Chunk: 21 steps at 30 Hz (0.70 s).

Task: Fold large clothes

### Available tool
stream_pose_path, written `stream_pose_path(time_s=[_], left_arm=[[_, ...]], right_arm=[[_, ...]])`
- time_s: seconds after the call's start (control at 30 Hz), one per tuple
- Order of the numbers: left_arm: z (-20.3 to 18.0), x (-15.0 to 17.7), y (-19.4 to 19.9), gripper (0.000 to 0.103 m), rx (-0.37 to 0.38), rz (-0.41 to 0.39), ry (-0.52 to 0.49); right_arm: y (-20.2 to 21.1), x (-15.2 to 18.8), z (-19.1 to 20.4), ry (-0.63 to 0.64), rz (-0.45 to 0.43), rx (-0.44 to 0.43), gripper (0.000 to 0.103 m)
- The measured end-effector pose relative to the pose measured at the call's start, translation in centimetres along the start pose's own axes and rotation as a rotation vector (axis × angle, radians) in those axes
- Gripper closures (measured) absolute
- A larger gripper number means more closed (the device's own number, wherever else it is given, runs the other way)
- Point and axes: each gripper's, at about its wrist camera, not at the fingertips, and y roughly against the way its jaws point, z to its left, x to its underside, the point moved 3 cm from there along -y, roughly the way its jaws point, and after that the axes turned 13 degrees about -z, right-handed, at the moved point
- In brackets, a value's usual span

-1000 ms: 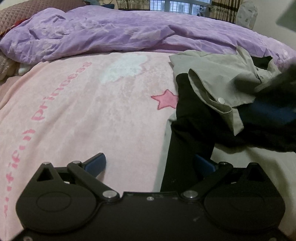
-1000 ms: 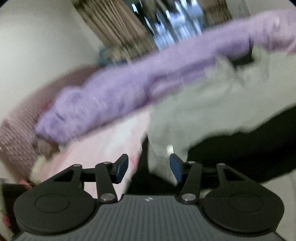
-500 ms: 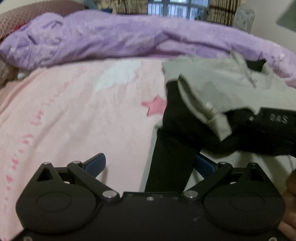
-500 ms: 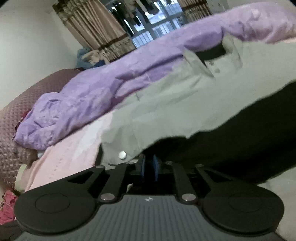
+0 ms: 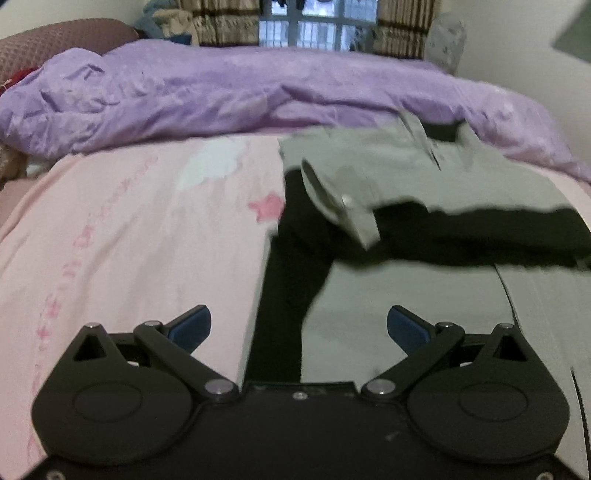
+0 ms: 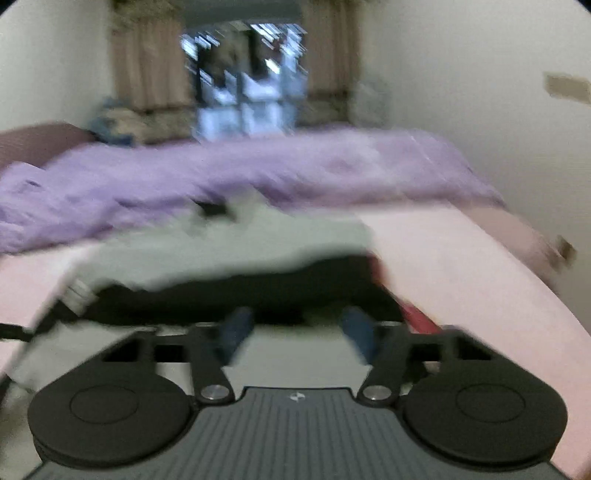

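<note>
A grey and black garment [image 5: 424, 177] lies spread on the pink bed sheet [image 5: 129, 229], with a grey sleeve cuff [image 5: 343, 206] folded over its black part and a black strip [image 5: 284, 295] running toward me. My left gripper [image 5: 297, 325] is open and empty just above that strip. In the blurred right wrist view the same garment [image 6: 221, 251] lies ahead, and my right gripper [image 6: 297, 332] is open and empty above its near grey panel.
A crumpled purple duvet [image 5: 221, 88] lies along the far side of the bed, also seen in the right wrist view [image 6: 258, 170]. A brown headboard [image 5: 55, 40] is at far left. A window with curtains [image 5: 317, 22] is behind. A wall [image 6: 498, 110] stands on the right.
My right gripper, shut on the grey sleeve half a second ago, has opened and pulled back to the right. The sleeve now lies on the garment. The left gripper stayed open and shifted slightly.
</note>
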Motion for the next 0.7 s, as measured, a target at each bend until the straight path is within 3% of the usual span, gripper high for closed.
stream_pose_path(time_s=[0.07, 0.13, 0.17, 0.3, 0.57, 0.7], left_arm=[[0.1, 1.4, 1.8, 0.0, 0.0, 0.014, -0.002], [0.3, 3.1, 2.9, 0.0, 0.0, 0.059, -0.008], [0.5, 3.8, 3.2, 0.0, -0.006, 0.077, -0.006], [1.0, 5.6, 3.7, 0.0, -0.01, 0.13, 0.029], [0.0, 7.1, 2.4, 0.0, -0.003, 0.183, 0.012], [-0.3, 7.3, 1.9, 0.0, -0.003, 0.185, 0.02]], right_arm=[[0.8, 1.3, -2.9, -0.068, 0.045, 0.022, 0.043], [1.5, 2.4, -5.2, -0.107, 0.059, 0.041, 0.019], [1.6, 2.7, -5.8, -0.103, 0.064, 0.057, 0.018], [0.8, 3.9, -7.0, -0.034, 0.122, 0.129, 0.017], [-1.6, 7.1, -6.9, -0.008, 0.263, 0.124, 0.018], [-1.6, 8.3, -7.1, -0.023, 0.273, 0.105, 0.013]])
